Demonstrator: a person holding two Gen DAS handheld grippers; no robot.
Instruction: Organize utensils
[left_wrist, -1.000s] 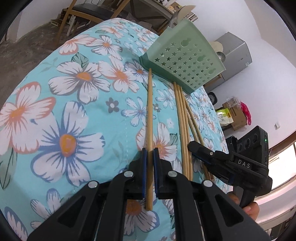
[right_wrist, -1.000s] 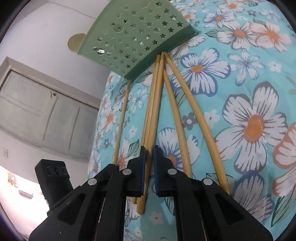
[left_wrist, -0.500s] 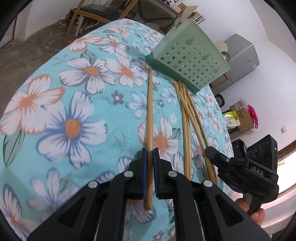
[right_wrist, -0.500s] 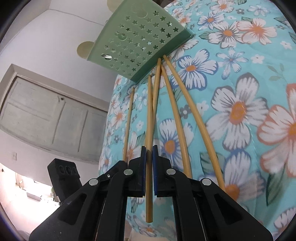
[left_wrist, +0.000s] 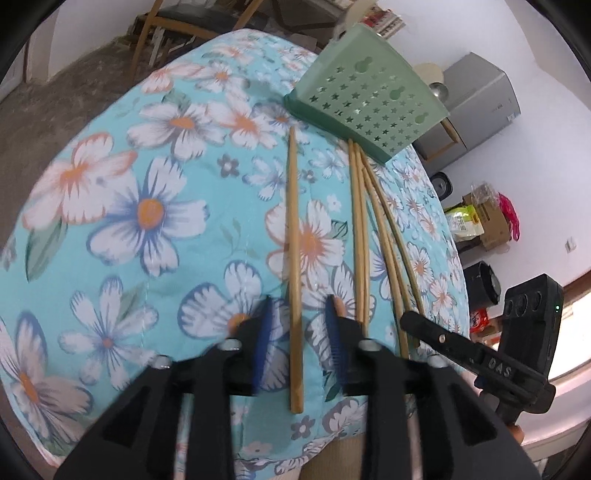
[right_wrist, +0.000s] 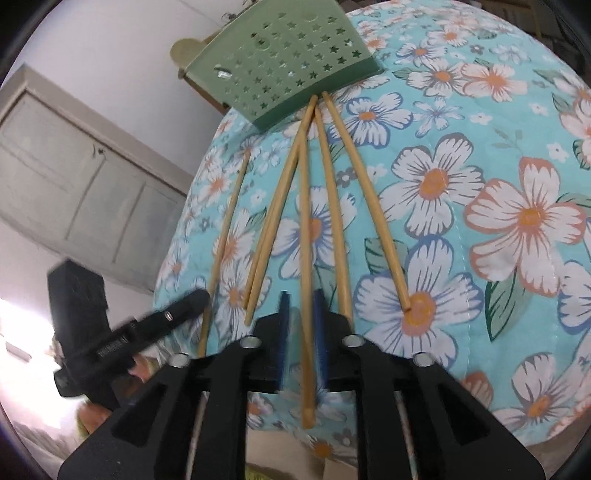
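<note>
A green star-punched utensil holder (left_wrist: 365, 92) lies on its side at the far end of the flowered tablecloth (left_wrist: 147, 206). In the left wrist view one wooden chopstick (left_wrist: 293, 258) lies on the cloth between the blue pads of my left gripper (left_wrist: 299, 336). Its jaws are opening and the pads stand clear of the stick. Several more chopsticks (left_wrist: 360, 229) fan out from the holder (right_wrist: 288, 55) to the right. My right gripper (right_wrist: 301, 328) is also opening, and a chopstick (right_wrist: 306, 240) runs loose between its pads. Each gripper shows in the other's view: right gripper (left_wrist: 443, 339), left gripper (right_wrist: 177, 306).
The table's near edge runs just under both grippers, and the chopstick ends reach it. Beyond the table are a wooden chair (left_wrist: 177, 22), a grey cabinet (left_wrist: 480, 99), boxes and bags (left_wrist: 487, 221) on the floor, and a panelled door (right_wrist: 74, 184).
Both grippers were shut on a chopstick each and now have their jaws apart. Both have drawn back and up a little from the holder. The chopsticks stay on the cloth.
</note>
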